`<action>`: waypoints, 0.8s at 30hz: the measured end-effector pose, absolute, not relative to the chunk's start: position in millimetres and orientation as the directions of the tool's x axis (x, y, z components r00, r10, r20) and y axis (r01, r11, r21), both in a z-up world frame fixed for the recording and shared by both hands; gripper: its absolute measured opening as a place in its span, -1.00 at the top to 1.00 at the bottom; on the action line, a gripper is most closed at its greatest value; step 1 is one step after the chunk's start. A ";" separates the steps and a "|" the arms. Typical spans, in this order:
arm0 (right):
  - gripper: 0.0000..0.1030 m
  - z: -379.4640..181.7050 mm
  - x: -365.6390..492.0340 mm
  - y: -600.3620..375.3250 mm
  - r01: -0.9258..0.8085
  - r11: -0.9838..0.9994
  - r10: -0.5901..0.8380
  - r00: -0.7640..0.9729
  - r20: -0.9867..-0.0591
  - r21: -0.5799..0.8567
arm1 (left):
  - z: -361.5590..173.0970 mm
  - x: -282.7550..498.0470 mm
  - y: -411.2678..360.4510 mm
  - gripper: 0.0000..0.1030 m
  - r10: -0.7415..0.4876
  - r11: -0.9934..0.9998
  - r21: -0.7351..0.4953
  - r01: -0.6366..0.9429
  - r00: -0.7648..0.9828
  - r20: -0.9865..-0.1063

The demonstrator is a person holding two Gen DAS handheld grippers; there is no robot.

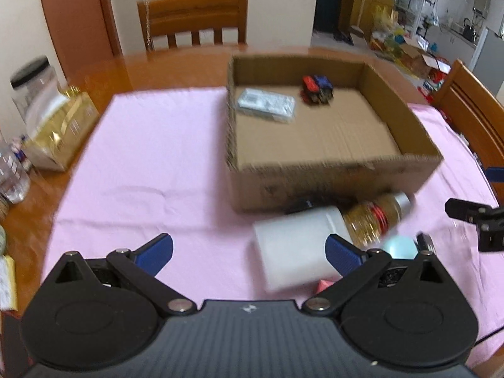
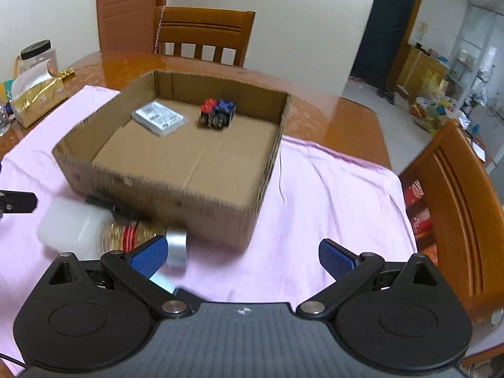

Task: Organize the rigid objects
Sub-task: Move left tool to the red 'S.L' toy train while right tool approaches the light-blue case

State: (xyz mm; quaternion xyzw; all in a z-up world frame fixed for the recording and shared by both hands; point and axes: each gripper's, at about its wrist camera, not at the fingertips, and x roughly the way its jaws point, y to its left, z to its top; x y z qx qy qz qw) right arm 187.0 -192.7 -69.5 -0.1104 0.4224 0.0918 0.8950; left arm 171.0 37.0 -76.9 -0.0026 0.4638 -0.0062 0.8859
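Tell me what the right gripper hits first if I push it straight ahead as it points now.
Probably the near wall of the open brown cardboard box. The right gripper is open and empty over the pink cloth, aimed at the box's near right corner; blur leaves depth uncertain.

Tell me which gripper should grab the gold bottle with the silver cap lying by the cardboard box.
Right, probably. The gold bottle lies just beyond the open right gripper, cap nearest its left finger; the left gripper faces pink cloth.

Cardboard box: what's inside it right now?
The cardboard box holds two things near its far wall: a silver-grey flat pack and a red, blue and black block. The rest of the floor is bare. The near wall hides a thin strip behind it.
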 end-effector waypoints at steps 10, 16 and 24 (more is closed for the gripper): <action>-1.00 -68.9 156.4 -201.1 -0.269 0.951 0.057 0.635 -0.771 -0.151 | -107.5 163.8 11.9 -0.98 -0.027 0.998 -0.051 -0.033 0.514 -0.857; -1.00 -68.0 160.9 -215.6 -0.368 0.924 0.155 0.614 -0.774 -0.107 | -119.7 162.4 -0.7 -0.98 0.043 0.989 -0.035 -0.145 0.506 -0.862; -1.00 -71.3 171.2 -220.5 -0.544 0.836 0.295 0.557 -0.777 -0.073 | -124.8 147.4 2.3 -0.99 0.147 0.959 0.005 -0.282 0.483 -0.863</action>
